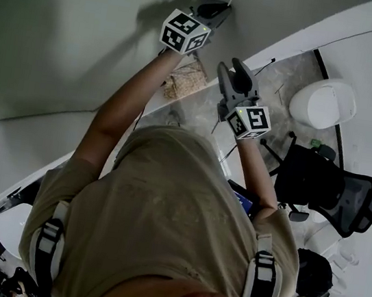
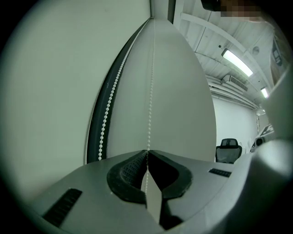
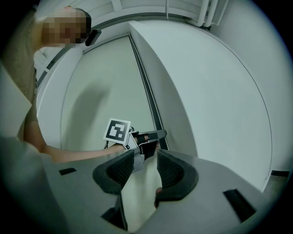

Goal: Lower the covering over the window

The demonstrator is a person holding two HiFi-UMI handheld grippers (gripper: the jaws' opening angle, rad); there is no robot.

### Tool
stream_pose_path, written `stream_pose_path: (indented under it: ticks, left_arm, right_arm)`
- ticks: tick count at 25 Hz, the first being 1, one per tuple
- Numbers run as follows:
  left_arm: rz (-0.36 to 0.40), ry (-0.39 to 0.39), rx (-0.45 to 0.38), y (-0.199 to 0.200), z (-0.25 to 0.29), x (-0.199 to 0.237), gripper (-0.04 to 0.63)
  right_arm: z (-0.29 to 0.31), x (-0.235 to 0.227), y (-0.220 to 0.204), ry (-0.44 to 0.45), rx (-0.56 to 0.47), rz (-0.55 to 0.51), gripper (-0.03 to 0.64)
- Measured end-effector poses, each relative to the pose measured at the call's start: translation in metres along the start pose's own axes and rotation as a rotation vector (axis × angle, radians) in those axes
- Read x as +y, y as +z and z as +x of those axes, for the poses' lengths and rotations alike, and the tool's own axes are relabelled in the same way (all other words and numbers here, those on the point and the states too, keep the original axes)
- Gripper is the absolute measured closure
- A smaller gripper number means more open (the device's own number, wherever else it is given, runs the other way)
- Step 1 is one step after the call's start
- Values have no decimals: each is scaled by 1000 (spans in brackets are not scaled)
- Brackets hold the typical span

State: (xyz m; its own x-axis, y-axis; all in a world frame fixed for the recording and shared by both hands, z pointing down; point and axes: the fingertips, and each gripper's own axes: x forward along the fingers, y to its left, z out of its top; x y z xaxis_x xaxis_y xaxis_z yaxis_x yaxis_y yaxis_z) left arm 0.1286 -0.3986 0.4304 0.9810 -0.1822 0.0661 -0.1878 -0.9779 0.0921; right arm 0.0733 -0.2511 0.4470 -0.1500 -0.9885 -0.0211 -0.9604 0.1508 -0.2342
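My left gripper (image 2: pixel 147 153) is clenched on the front strand of the bead cord (image 2: pixel 149 91). The return strand (image 2: pixel 106 119) hangs just left of it. I take the covering to be the pale sheet (image 2: pixel 183 91) behind the cord. My right gripper (image 3: pixel 145 157) stands released and empty near the cord. The grasp is made; next comes a steady downward pull without slipping.

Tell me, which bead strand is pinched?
The right strand, running into the shut left gripper; the other strand hangs free beside the dark frame.
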Motion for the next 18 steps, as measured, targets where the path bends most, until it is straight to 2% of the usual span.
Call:
stream_pose_path:
  ticks: [6,12,15,18]
  left_arm:
    - [15,-35,24,-4,-16,-13,575]
    - [53,-45,34,-3,-65,-46,577]
    - [48,-27,20,-5,-86,-60,577]
    - [65,9,30,-14,-101,-74,577]
  right_arm:
    - [3,8,-3,19,0,-12,460]
    - [4,20,30,54,-69,0,460]
    - [8,26,51,99,-101,-27,478]
    - [15,36,65,192,-100,-62,516]
